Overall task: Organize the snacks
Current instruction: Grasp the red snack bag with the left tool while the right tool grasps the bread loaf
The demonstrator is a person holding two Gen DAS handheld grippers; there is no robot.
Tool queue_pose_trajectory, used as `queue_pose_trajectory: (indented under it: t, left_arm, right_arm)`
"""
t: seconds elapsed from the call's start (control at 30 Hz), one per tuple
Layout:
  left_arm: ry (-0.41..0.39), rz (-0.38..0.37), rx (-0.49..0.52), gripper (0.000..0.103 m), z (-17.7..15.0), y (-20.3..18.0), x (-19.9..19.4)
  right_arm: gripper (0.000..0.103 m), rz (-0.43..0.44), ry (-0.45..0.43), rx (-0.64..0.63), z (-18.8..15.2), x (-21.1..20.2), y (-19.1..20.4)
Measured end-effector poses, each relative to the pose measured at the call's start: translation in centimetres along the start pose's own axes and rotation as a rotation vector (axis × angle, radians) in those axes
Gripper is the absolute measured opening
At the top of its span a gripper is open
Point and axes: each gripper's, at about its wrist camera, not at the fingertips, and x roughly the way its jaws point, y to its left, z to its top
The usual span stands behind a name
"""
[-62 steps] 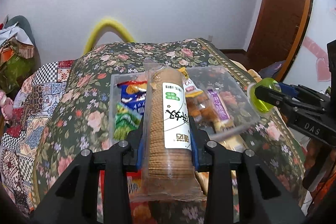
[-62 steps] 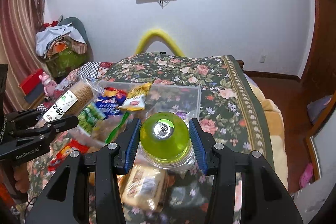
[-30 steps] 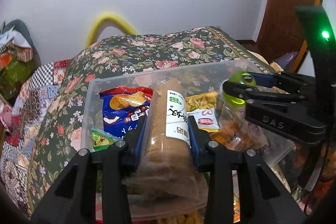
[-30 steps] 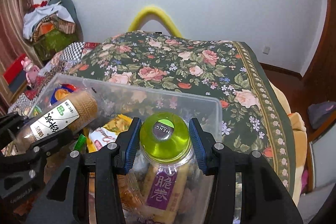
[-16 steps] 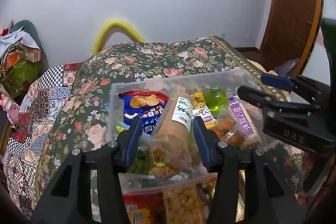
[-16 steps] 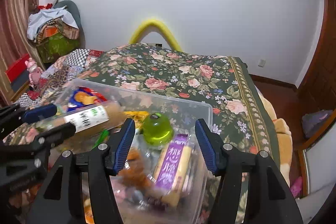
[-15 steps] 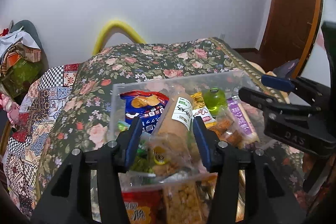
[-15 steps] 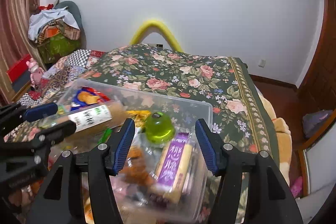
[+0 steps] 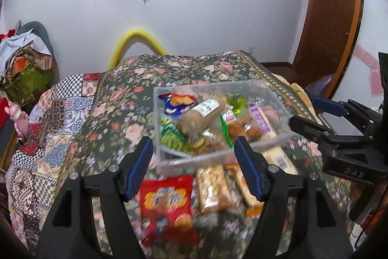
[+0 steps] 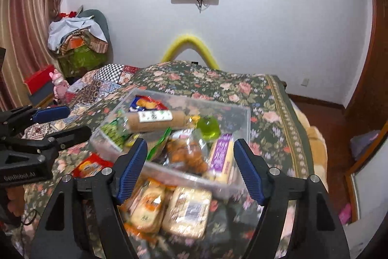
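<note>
A clear plastic box [image 9: 247, 87] sits on the floral bedspread and also shows in the right wrist view [image 10: 246, 125]. Inside lie a biscuit roll [image 9: 201, 117] [image 10: 155, 121], a green-capped jar [image 9: 238, 103] [image 10: 208, 128], a blue chip bag [image 9: 178, 102], a green packet [image 9: 173, 137] and a purple bar [image 10: 222, 154]. My left gripper [image 9: 194, 166] is open and empty, held back above the box's near edge. My right gripper [image 10: 190, 168] is open and empty, near the box's front. Loose snacks lie in front: a red bag [image 9: 167, 205], a nut bar [image 9: 213, 188], pale packs [image 10: 186, 210].
The floral bedspread [image 9: 135, 98] covers the bed, with a patchwork quilt [image 9: 48, 128] at left. A yellow padded arch [image 9: 135, 40] stands at the far edge. Clothes pile [image 10: 77, 35] at far left; a wooden door [image 9: 327, 16] at right.
Both grippers opened, letting go of the biscuit roll and the green-capped jar into the box, then drew back and up. Both items now lie in the box.
</note>
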Motion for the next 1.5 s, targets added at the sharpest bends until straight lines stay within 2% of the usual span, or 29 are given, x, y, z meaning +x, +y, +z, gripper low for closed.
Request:
queue_pose_trajectory:
  t: [0.23,0.47,0.63,0.93,1.23,1.3,1.43,1.5]
  left_arm:
    - [0.074,0.034,-0.037,0.079,-3.5,2.9,-0.3]
    - [0.22,0.017,-0.088,0.081,-8.2,4.5,2.9]
    - [0.29,0.003,-0.126,0.081,-9.4,4.9,5.5]
    - [0.345,-0.014,-0.178,0.084,-10.1,5.2,9.0]
    - [0.333,-0.024,-0.208,0.083,-10.2,5.9,10.3]
    - [0.326,-0.019,-0.207,0.076,-10.1,5.8,10.2]
    - [0.317,-0.01,-0.187,0.073,-10.2,5.7,9.8]
    - [0.31,0.005,-0.181,0.07,-10.3,5.7,9.4]
  right_arm:
    - [0.071,0.007,0.074,0.034,-2.9,0.3,0.0]
    - [0.071,0.012,0.178,0.066,-6.3,1.6,-0.7]
    - [0.071,0.019,0.242,0.064,-7.6,3.2,-0.9]
    - [0.071,0.016,0.262,0.065,-7.6,5.4,-0.5]
    - [0.071,0.032,0.293,0.115,-7.6,7.6,-0.9]
    - [0.071,0.038,0.293,0.133,-7.6,7.8,-1.0]
    - [0.071,0.036,0.301,0.139,-7.6,8.0,-0.9]
    - [0.066,0.037,0.299,0.137,-7.6,8.0,-0.7]
